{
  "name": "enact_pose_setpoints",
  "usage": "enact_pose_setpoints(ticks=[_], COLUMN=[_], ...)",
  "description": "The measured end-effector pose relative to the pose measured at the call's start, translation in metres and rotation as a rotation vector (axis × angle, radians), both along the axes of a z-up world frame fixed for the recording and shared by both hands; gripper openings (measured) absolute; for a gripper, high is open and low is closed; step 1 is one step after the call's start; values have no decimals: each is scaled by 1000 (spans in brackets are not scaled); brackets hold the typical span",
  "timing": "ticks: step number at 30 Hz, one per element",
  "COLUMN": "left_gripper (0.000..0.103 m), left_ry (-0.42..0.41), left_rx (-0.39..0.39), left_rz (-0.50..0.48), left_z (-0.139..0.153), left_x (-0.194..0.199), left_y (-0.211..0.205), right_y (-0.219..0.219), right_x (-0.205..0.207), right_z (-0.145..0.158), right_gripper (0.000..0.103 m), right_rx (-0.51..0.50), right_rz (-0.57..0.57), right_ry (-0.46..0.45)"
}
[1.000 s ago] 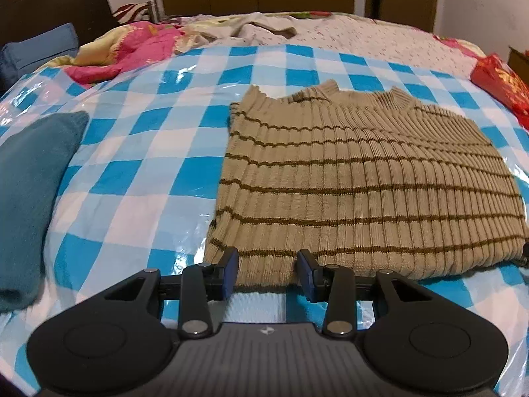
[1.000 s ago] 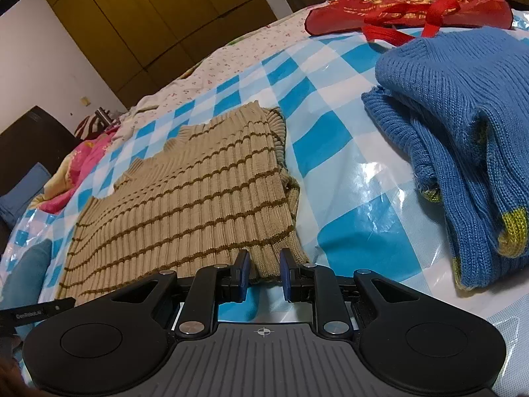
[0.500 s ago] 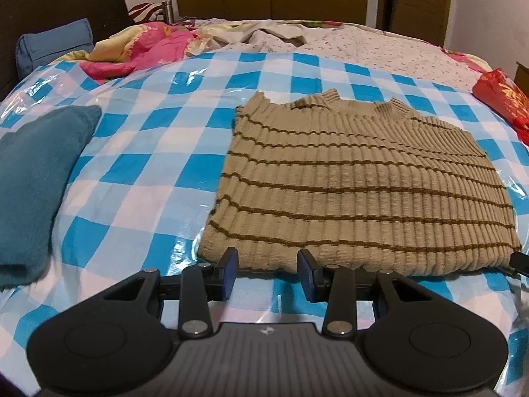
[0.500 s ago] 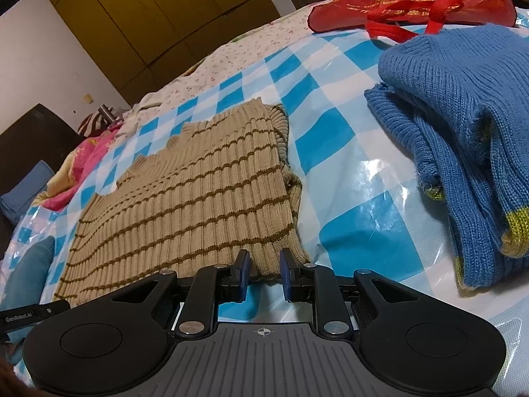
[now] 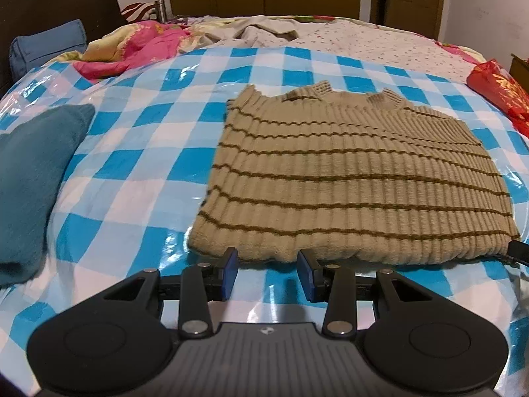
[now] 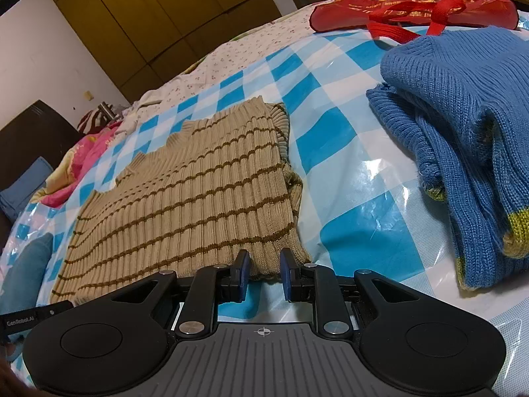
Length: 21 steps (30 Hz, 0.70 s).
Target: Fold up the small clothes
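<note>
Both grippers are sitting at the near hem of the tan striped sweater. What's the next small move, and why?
Probably ease both forward and close on the hem. The left gripper and right gripper stand open just short of the sweater, which lies flat and unheld.

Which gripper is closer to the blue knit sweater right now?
Right. The right gripper sits at the tan striped sweater's corner beside the blue knit sweater; the left gripper is at the opposite corner.

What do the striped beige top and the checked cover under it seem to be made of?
The striped beige top looks like ribbed knit yarn, matte: raised ribs run along it. The checked cover seems to be glossy plastic film: it shows bright glare and fine wrinkles.
</note>
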<state>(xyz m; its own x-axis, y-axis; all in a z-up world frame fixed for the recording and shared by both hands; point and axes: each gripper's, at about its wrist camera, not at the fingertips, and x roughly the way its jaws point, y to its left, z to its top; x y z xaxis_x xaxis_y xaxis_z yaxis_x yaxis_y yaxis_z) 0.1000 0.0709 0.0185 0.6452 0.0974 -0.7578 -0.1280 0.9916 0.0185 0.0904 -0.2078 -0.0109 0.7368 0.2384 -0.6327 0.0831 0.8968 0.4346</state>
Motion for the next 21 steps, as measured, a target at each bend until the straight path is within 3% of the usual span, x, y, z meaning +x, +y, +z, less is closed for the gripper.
enact_pose_setpoints(ticks=[21], left_gripper=[50], left_ry=[5], left_rx=[-33], left_rz=[89], left_z=[-8], left_x=[-6], left_y=[31], right_y=[-1], right_x=[1], right_z=[-1], right_gripper=[21], right_rx=[8], right_rz=[4], right_ry=[4])
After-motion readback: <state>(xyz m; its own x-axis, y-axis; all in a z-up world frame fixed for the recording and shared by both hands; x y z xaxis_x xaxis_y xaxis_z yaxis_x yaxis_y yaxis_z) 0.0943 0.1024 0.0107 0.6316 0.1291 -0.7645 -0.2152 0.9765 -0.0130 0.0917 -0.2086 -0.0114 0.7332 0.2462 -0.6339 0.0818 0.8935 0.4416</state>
